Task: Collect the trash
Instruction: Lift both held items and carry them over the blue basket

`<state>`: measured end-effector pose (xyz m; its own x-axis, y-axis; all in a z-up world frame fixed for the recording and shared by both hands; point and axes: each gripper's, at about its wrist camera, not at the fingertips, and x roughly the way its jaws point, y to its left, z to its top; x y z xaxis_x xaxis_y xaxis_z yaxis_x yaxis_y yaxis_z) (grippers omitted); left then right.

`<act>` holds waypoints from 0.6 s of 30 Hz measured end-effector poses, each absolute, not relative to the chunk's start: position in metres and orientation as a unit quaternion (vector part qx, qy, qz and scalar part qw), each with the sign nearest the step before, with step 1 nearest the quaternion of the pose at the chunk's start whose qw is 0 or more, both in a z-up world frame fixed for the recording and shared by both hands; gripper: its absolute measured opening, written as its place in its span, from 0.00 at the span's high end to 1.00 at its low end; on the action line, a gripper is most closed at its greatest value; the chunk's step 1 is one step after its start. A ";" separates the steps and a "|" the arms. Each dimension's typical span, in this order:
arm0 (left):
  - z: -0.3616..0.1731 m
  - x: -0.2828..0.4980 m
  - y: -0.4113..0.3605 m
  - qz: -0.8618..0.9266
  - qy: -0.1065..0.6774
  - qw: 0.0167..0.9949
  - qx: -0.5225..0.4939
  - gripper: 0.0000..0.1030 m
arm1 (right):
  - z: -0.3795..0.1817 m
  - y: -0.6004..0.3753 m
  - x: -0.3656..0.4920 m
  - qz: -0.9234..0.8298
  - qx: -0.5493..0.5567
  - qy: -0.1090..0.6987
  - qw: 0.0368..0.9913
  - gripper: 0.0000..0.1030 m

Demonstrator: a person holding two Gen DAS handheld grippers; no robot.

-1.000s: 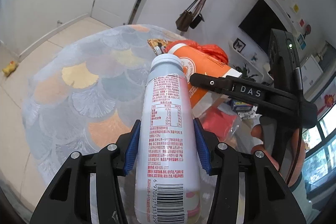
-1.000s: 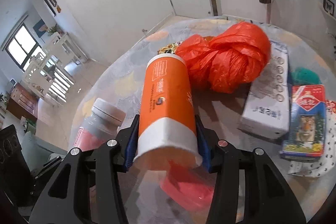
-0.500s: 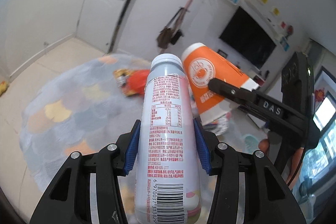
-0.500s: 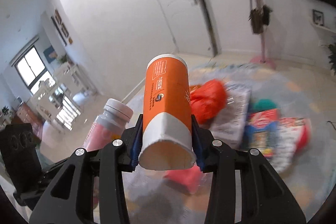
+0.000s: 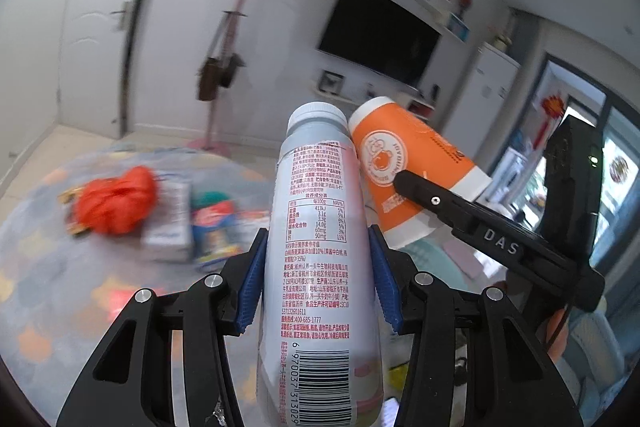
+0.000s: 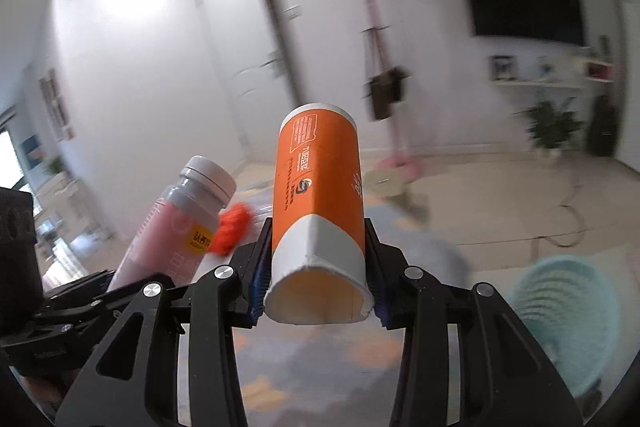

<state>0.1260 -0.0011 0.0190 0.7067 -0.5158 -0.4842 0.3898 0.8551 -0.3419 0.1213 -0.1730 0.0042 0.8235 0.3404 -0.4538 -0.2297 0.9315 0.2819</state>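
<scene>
2 grippers are raised above a round surface with a pastel scale-patterned cover, whose far edge meets bare floor before the white door. On it lie 1 crumpled red plastic bag, 1 white carton touching it and 1 blue packet just beside, all blurred. 1 pale teal ribbed basket stands low at right, apart from the surface. The left gripper is clamped on 1 white plastic drink bottle; the right gripper is clamped on 1 orange-and-white paper cup, its open mouth facing the camera.
</scene>
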 end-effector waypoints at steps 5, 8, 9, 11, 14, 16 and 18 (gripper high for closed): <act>0.016 0.141 -0.067 -0.286 0.301 0.907 -0.069 0.55 | 0.000 -0.250 0.105 0.085 0.153 0.241 0.955 0.63; 0.019 0.149 -0.106 -0.317 0.300 0.898 -0.051 0.55 | -0.007 -0.288 0.100 0.046 0.170 0.239 0.955 0.63; 0.019 0.154 -0.119 -0.329 0.302 0.893 -0.049 0.55 | -0.011 -0.307 0.097 0.031 0.182 0.241 0.953 0.63; 0.016 0.164 -0.140 -0.349 0.313 0.882 -0.055 0.55 | -0.020 -0.333 0.095 0.013 0.200 0.247 0.948 0.63; -0.001 0.180 -0.171 -0.377 0.335 0.860 -0.073 0.55 | -0.040 -0.366 0.095 -0.020 0.219 0.263 0.939 0.62; -0.017 0.190 -0.190 -0.382 0.340 0.856 -0.069 0.55 | -0.058 -0.383 0.104 -0.042 0.236 0.284 0.929 0.62; -0.035 0.199 -0.206 -0.390 0.348 0.850 -0.064 0.54 | -0.080 -0.402 0.106 -0.067 0.254 0.304 0.916 0.61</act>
